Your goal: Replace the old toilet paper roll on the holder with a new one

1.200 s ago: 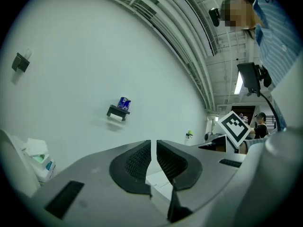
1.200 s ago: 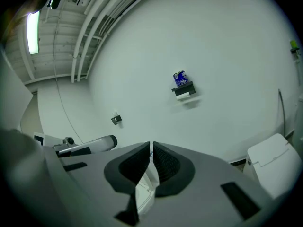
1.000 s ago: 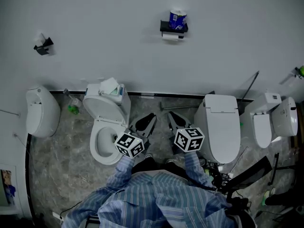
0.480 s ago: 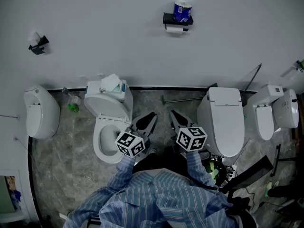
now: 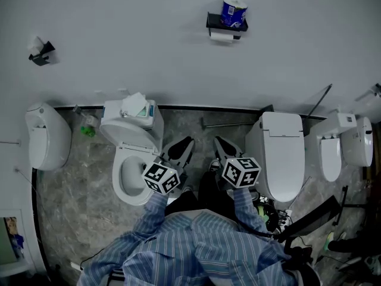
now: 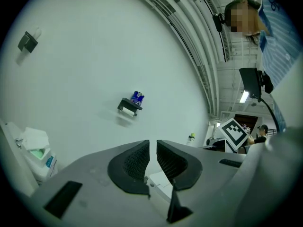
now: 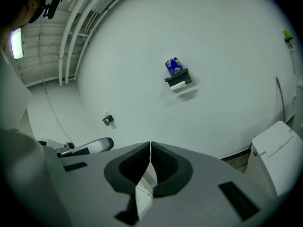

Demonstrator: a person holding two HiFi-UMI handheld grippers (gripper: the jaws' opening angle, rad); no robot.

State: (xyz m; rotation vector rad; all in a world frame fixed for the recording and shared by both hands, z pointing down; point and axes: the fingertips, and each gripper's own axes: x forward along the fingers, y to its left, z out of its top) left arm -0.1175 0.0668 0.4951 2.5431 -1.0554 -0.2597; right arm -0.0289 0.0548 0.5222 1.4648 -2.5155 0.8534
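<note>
Black wall-mounted holder (image 5: 214,24), blue-wrapped paper roll (image 5: 233,12) on top. Left tool (image 5: 187,142), right tool (image 5: 218,142): jaws together, empty.

Holder (image 5: 225,22) sits high on the wall (image 5: 131,34), right of centre. Wrapped roll (image 5: 233,11) stands on top of it, mounted roll (image 5: 220,36) hangs under it. Second holder (image 5: 40,51) is far left on the same wall. Along the wall base, left to right: end fixture (image 5: 44,137), open toilet (image 5: 132,159), closed toilet (image 5: 283,157), another toilet (image 5: 332,151), last fixture (image 5: 361,142). Tissue pile (image 5: 136,105) lies on the open toilet's tank. Left gripper (image 5: 186,143) and right gripper (image 5: 219,142) are side by side, apart, over the floor (image 5: 71,207) between the open and closed toilets.
</note>
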